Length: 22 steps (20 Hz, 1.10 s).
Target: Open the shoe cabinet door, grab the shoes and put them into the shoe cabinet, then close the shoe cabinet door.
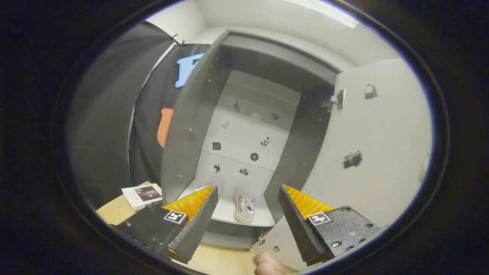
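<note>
The shoe cabinet [191, 126] stands open ahead of me, its grey side walls framing a pale back panel. A white shoe [245, 206] with coloured stripes lies on the cabinet's bottom shelf, seen between and beyond my fingers. A second shoe [202, 188] peeks out behind my left finger, mostly hidden. The cabinet door [366, 152] is swung wide to the right, pale with small stickers and a hinge near its top. My gripper [248, 204] is open, with nothing between its fingers, held in front of the cabinet's opening.
A book [142, 195] lies on the wooden floor [221, 261] left of the cabinet. A hand [269, 264] shows at the bottom, near the door's lower corner. Black cloth hangs to the left of the cabinet.
</note>
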{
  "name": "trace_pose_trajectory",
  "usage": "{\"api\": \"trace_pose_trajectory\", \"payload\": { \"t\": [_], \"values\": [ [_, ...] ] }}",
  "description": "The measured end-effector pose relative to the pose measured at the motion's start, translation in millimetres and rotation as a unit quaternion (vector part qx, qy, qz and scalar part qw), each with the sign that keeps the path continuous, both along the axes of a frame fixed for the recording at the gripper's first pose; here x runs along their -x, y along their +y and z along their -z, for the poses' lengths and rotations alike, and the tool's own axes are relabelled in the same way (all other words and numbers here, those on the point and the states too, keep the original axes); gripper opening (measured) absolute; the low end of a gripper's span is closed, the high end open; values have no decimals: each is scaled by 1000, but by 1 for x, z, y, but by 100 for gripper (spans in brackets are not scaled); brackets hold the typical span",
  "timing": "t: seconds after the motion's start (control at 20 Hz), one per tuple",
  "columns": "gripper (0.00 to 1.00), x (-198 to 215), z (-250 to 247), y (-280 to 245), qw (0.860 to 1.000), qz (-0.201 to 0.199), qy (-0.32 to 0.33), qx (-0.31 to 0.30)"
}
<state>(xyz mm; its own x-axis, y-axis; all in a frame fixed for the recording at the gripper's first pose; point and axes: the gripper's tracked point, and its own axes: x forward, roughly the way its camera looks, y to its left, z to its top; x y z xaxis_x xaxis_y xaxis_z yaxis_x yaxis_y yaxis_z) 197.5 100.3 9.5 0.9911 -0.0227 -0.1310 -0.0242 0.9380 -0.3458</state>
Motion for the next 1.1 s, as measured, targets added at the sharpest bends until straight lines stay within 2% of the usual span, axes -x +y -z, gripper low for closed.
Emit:
{"api": "trace_pose_trajectory", "payload": {
  "t": [0.15, 0.3, 0.6, 0.8, 0.9, 1.1],
  "values": [
    [100, 53, -42, -9, 999, 4, -35, 8],
    [100, 104, -64, -19, 999, 3, -37, 7],
    [100, 179, -98, -55, 997, -29, -41, -64],
    [100, 209, -112, -124, 993, 4, -65, -103],
    [100, 214, -103, -154, 990, 30, -64, -124],
    [100, 230, -80, -217, 987, 50, -47, -146]
  ]
}}
